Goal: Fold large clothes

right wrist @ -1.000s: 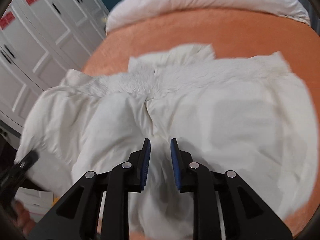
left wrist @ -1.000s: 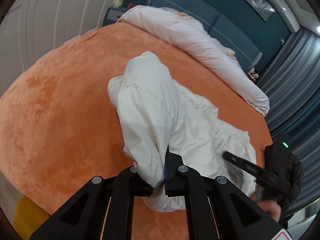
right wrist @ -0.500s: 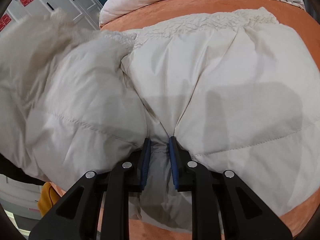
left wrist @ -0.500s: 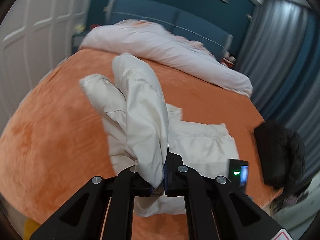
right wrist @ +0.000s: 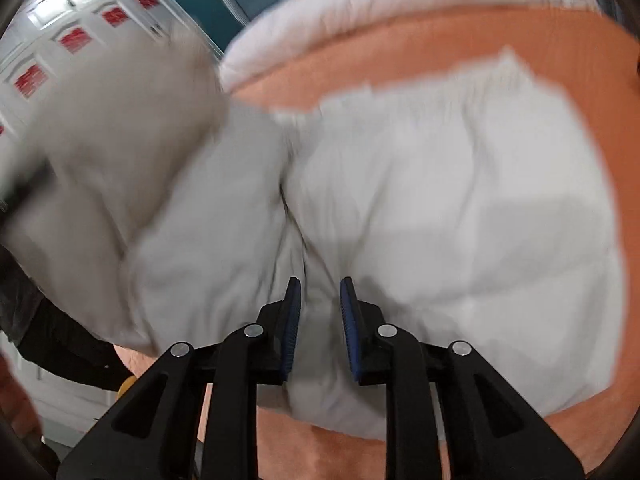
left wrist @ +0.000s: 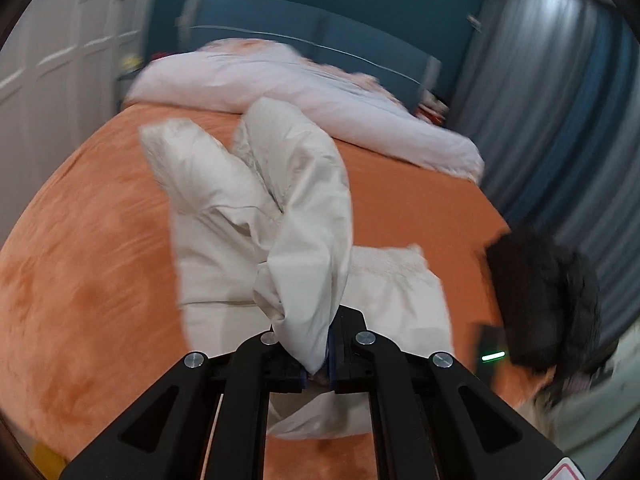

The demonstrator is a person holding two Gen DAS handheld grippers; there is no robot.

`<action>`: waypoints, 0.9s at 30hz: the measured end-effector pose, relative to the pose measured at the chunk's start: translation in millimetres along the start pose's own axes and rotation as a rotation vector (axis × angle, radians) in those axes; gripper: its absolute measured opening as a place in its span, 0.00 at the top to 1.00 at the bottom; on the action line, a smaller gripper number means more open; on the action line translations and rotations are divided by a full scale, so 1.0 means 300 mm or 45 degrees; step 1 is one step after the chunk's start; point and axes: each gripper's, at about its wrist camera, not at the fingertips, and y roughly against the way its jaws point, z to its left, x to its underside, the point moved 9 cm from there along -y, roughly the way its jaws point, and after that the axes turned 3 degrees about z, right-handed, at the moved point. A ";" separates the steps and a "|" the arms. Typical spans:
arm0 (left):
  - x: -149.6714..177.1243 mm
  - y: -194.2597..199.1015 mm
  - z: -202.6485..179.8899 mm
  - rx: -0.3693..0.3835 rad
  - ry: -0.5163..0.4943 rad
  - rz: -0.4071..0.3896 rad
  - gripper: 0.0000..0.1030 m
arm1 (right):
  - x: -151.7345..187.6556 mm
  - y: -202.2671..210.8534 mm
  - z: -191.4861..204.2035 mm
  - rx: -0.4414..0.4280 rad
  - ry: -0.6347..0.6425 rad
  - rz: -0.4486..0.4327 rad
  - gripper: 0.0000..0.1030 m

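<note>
A large cream puffy jacket (left wrist: 224,248) lies on the orange bed (left wrist: 80,280). My left gripper (left wrist: 320,356) is shut on a bunched part of the jacket, a sleeve-like fold (left wrist: 304,200), and holds it lifted above the rest. In the right wrist view the jacket (right wrist: 460,208) spreads wide over the bed (right wrist: 400,60). My right gripper (right wrist: 320,312) is just above the jacket near its front edge, its fingers a little apart with nothing clearly between them. The lifted fold (right wrist: 120,140) hangs blurred at the left.
A white duvet (left wrist: 312,88) lies along the head of the bed by the blue headboard (left wrist: 300,28). A black jacket (left wrist: 544,296) sits at the right bed edge by grey curtains (left wrist: 560,100). White wardrobe doors (right wrist: 60,40) stand at the left.
My left gripper has lifted the jacket fold higher and swung it to the right. My right gripper, shut on the jacket half a second ago, has opened and let go.
</note>
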 end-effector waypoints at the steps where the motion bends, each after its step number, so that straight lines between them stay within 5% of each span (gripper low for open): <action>1: 0.003 0.024 0.053 -0.016 0.051 -0.005 0.97 | -0.028 0.020 0.017 -0.009 0.015 -0.016 0.80; 5: 0.093 0.074 0.376 -0.062 0.348 0.048 0.97 | -0.103 -0.010 0.102 -0.004 0.079 0.000 0.81; 9: 0.248 0.044 0.615 -0.045 0.590 0.113 0.96 | -0.040 -0.119 0.190 0.009 0.155 0.097 0.81; 13: 0.375 0.011 0.771 -0.043 0.785 0.147 0.84 | 0.050 -0.238 0.171 0.088 0.219 0.239 0.80; 16: 0.413 0.019 0.796 0.001 0.891 0.139 0.76 | 0.015 -0.302 0.150 0.129 0.231 0.300 0.80; 19: 0.377 0.113 0.777 -0.072 0.857 0.041 0.76 | -0.066 -0.245 0.188 0.158 0.232 0.237 0.82; 22: 0.277 0.209 0.701 -0.212 0.660 -0.078 0.68 | -0.155 -0.136 0.219 0.171 0.260 0.092 0.82; 27: 0.092 0.116 0.501 -0.176 0.317 -0.138 0.60 | -0.258 -0.216 0.153 0.268 0.218 0.098 0.85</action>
